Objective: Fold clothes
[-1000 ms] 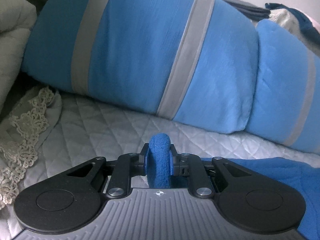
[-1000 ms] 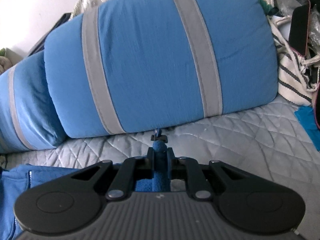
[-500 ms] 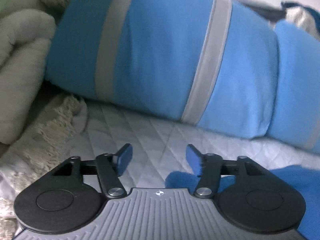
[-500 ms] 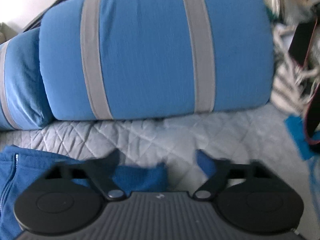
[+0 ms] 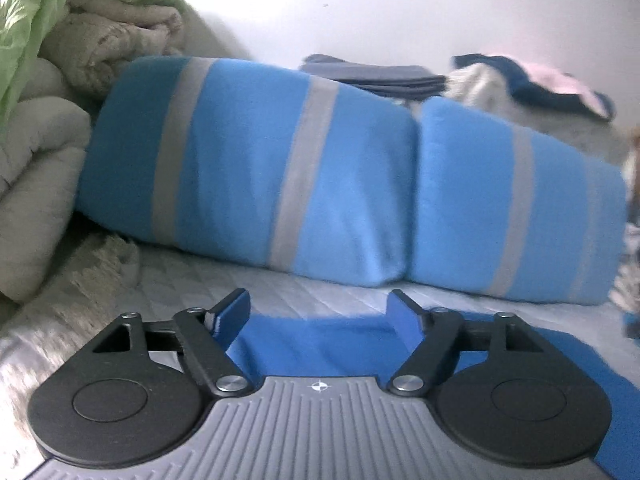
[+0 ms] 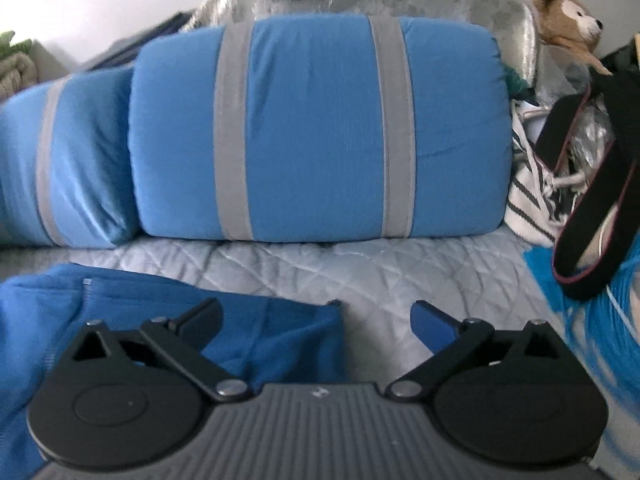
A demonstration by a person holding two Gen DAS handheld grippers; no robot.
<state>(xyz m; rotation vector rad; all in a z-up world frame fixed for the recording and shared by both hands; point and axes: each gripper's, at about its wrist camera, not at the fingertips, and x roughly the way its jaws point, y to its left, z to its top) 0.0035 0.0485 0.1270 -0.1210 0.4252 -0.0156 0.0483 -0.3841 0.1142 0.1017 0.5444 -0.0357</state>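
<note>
Left gripper [image 5: 318, 312]: jaws opening, nothing pinched; deep-blue fleece garment [image 5: 320, 344] lies flat just beyond it, lower centre of frame. Right gripper [image 6: 316, 320]: spread wide, empty; garment corner under its left finger, lower left. Both on the grey quilted bed cover [image 6: 360, 268]. Judgement: check the fold lies square before regripping. Beyond, blue grey-striped pillows [image 6: 312, 132]. Garment's near part hidden by gripper bodies; left view blurred.

Both wrist cameras sit low over the pale grey quilted bedspread [image 5: 320, 292], tilted slightly down and facing the wall. Each looks past its own fingers at the two light-blue grey-striped pillows [image 5: 248, 160], nearby; both views share them [image 6: 316, 128].
</note>
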